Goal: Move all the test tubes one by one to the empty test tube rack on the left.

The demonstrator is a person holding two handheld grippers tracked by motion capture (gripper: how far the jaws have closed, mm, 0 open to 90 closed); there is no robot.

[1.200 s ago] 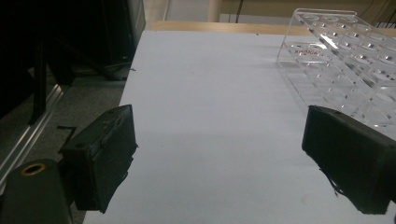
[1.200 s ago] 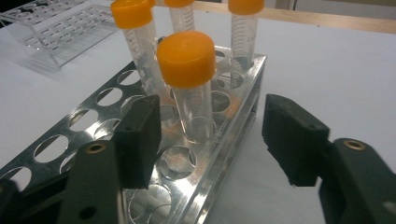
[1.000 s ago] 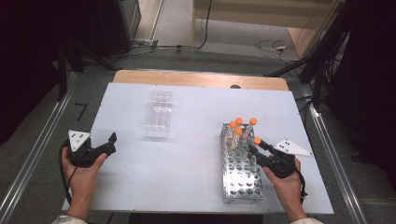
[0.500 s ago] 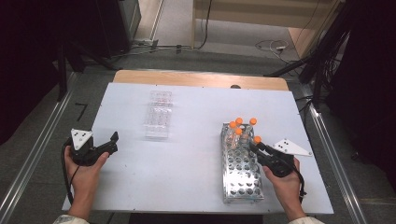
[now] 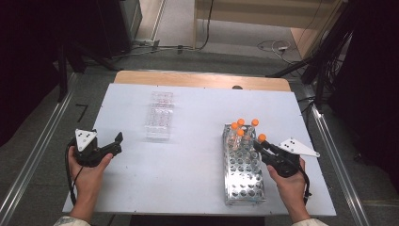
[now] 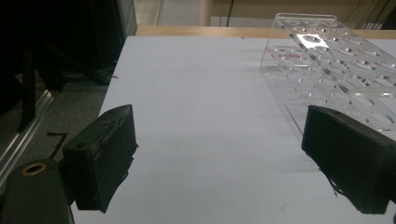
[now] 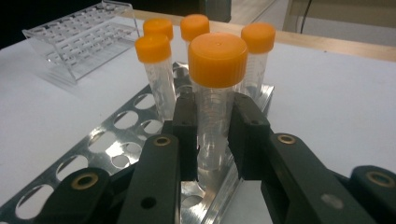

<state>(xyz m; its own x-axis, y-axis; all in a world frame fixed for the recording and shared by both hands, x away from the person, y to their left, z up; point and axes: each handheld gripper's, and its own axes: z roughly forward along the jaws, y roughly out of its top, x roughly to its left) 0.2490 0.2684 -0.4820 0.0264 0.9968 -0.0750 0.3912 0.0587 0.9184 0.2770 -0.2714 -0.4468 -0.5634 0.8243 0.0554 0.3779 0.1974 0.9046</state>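
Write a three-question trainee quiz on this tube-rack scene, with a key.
1. True or false: the right tool is shut on an orange-capped clear plastic tube.
2. How many orange-capped tubes show in all?
3. The left tool is: A) open, holding nothing; B) gripping the clear acrylic rack; C) shut on a tube.

Key: 1 true; 2 five, counting the held one at the perforated metal rack; 3 A.
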